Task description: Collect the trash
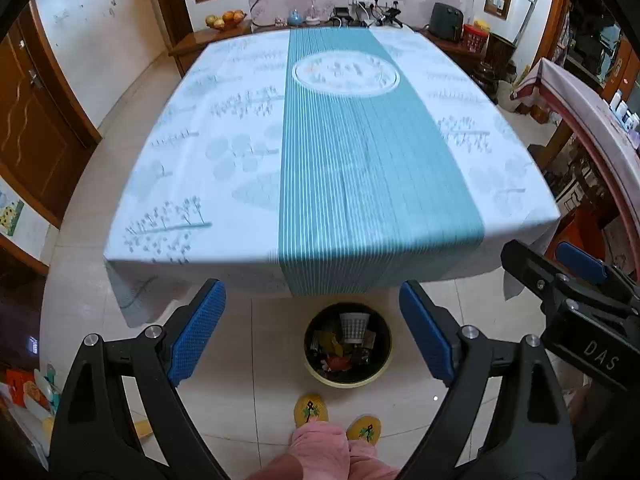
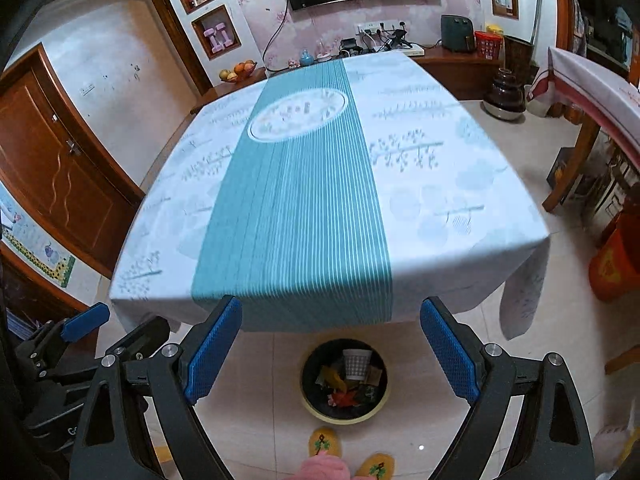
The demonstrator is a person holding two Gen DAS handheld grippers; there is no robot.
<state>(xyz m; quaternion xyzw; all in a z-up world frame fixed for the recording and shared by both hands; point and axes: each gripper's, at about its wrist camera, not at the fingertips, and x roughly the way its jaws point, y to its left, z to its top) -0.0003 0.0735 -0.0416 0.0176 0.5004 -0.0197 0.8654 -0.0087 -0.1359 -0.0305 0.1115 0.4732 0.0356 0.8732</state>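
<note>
On the tiled floor just in front of the near edge of the table [image 1: 168, 184] stands a round bin [image 1: 347, 380] with a pale yellow rim and a dark liner. It holds the trash: a white ribbed paper cup [image 1: 353, 326] lying toward the back, a yellow wrapper [image 1: 332, 345] at the left, a brownish packet [image 1: 370, 340] beside the cup, and red and orange scraps [image 1: 338, 362] near the front. What else lies in the dark bottom cannot be told.

The left gripper [image 1: 312, 332] hangs above the bin with its blue-padded fingers [image 1: 196, 332] spread wide and nothing between them. The right gripper [image 2: 331, 354] hangs just beside it, fingers [image 2: 214, 354] likewise spread wide and bare.

The table wears a white cloth with a teal striped band down the middle. Two yellow slippers [image 1: 311, 409] and pink trouser legs [image 1: 320, 452] show right behind the bin.
</note>
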